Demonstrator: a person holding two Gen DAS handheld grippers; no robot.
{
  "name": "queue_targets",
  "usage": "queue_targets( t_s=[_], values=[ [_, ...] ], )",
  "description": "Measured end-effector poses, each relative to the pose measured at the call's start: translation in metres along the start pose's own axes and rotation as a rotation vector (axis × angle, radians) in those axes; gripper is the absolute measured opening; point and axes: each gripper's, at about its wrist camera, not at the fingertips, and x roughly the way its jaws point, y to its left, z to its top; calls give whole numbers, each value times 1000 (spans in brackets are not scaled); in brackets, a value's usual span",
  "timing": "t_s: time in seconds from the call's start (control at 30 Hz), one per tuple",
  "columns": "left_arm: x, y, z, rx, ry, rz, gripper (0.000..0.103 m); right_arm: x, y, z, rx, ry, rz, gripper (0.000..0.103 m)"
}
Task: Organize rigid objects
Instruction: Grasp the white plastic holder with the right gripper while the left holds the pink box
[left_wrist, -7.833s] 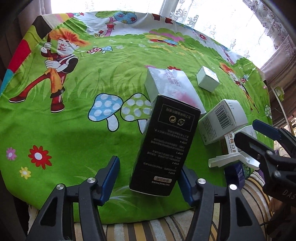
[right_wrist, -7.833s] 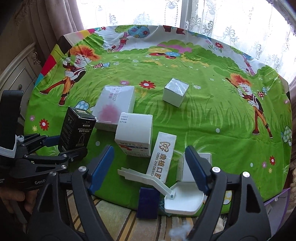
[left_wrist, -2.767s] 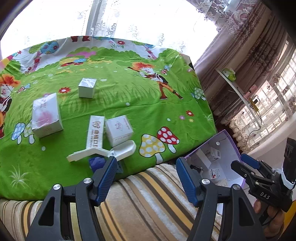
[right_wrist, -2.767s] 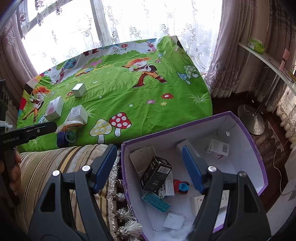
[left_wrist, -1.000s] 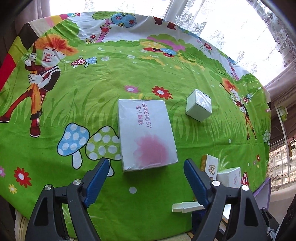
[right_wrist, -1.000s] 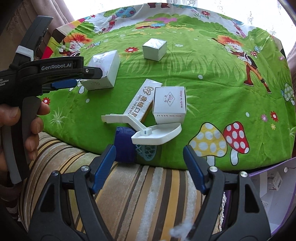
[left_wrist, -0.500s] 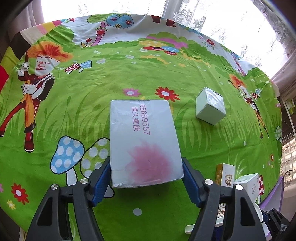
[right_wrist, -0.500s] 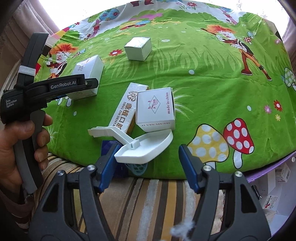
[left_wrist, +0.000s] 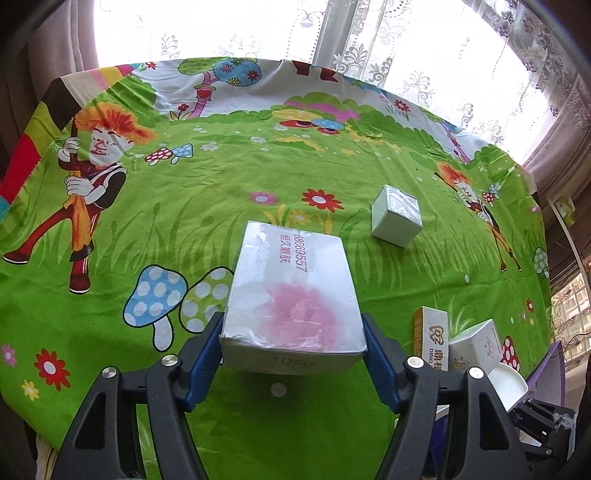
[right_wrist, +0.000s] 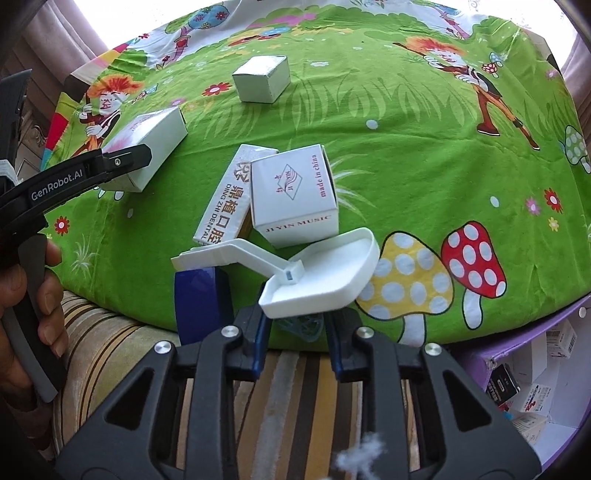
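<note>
On the green cartoon cloth, my left gripper (left_wrist: 291, 334) is shut on the near end of a white box with a pink blotch (left_wrist: 291, 295); both blue pads press its sides. In the right wrist view that left gripper (right_wrist: 125, 158) shows again beside the white box (right_wrist: 155, 136). My right gripper (right_wrist: 297, 325) is at the table's front edge, its jaws closing. A pale blue mesh piece (right_wrist: 299, 326) sits between its pads. The bowl of a white scoop (right_wrist: 321, 273) lies over the fingertips and hides them.
Behind the scoop lie a long dental box (right_wrist: 229, 206) and a white music box (right_wrist: 295, 195); a silver cube (right_wrist: 262, 79) stands farther back. A dark blue block (right_wrist: 201, 302) hangs at the cloth's edge. A purple bin (right_wrist: 524, 332) with several boxes sits lower right. A hand (right_wrist: 48, 306) holds the left tool over a striped sofa (right_wrist: 122, 350).
The left jaws closed from either side onto the white box. The right jaws dropped to the scoop's bowl and narrowed from wide open to a small gap.
</note>
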Motion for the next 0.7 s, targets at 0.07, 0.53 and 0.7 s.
queue_targets(
  t_s=[0.07, 0.53, 0.7],
  values=[
    [-3, 0, -2, -1, -4, -5, 71, -2, -1, -1, 4, -11, 18, 27],
    [-38, -1, -15, -25, -67, -18, 70, -29, 1, -16, 3, -77, 70, 21],
    [-49, -4, -23, -30, -74, -37, 70, -42, 0, -23, -2, -107, 52, 21]
  ],
)
